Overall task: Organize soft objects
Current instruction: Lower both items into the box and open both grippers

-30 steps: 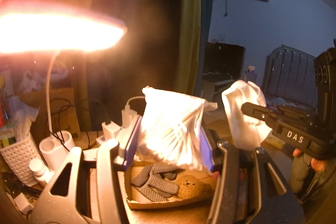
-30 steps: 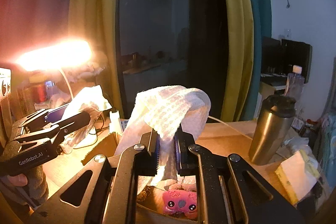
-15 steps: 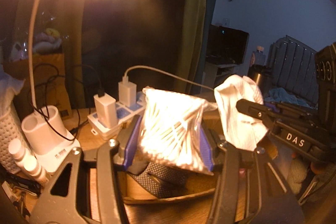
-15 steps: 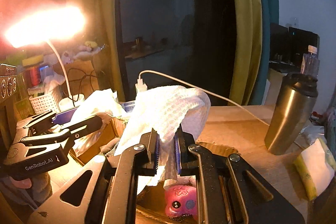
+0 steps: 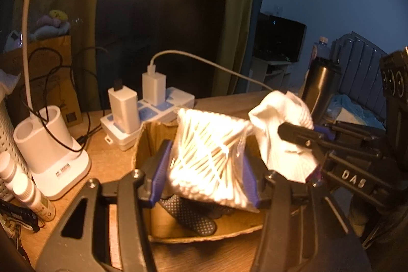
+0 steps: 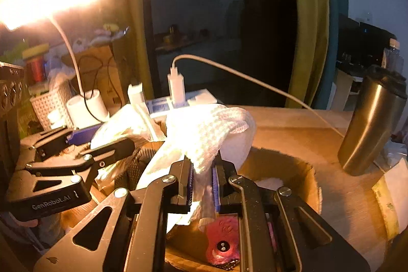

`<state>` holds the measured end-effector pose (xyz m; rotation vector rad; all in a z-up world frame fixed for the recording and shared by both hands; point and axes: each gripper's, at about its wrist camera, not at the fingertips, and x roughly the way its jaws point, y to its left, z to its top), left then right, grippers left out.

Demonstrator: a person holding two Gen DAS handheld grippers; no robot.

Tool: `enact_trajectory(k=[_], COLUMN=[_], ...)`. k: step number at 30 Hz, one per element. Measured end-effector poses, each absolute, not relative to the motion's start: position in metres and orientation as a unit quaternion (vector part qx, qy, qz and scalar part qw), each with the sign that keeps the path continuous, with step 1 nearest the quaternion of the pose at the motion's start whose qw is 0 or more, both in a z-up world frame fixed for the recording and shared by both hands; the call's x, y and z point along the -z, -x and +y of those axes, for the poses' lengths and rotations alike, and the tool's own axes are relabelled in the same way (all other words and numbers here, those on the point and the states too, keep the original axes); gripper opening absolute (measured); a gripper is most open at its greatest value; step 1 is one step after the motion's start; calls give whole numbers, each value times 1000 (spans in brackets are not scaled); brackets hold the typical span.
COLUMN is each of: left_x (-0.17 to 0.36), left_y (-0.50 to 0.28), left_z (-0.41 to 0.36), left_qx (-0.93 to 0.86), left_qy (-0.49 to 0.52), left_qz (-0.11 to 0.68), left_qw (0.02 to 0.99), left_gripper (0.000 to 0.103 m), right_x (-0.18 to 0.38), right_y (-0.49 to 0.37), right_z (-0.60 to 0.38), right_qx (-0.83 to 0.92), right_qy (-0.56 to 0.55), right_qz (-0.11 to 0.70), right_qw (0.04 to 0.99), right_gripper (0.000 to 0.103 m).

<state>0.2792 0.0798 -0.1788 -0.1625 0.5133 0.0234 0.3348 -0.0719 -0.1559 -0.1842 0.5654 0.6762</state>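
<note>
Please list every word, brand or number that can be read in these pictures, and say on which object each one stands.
"DAS": on the right gripper body.
"GenRobot.AI": on the left gripper body.
Small print on the white lamp base: too blurred to read.
Print on the yellow-edged packet: too blurred to read.

right gripper (image 5: 301, 137) — "DAS" | left gripper (image 6: 107, 147) — "GenRobot.AI"
</note>
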Motion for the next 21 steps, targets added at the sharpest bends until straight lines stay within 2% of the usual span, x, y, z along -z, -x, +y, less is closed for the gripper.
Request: enact_trajectory(k=[11,14,18,21], left_x=[195,195,194,190], left_y=[-287,-287,-284,-281], left_z=[85,84,82,84], left_qx=[-37,-37,-38,-41], left_qy=[85,83,81,88], left_qz=[290,291,288,282], left_qw=[953,952,954,955], left_gripper=[54,55,72,73], right_x=[174,175,172,167], right_y=[-343,-343,-340,-337], right_z=[-66,-63,-63,-64], right_qx=[-310,-310,-312,-313], right_qy=[107,111,110,108], right_qz=[322,325,322,317], right_qw=[888,886,887,889], right_gripper=[15,28,41,47])
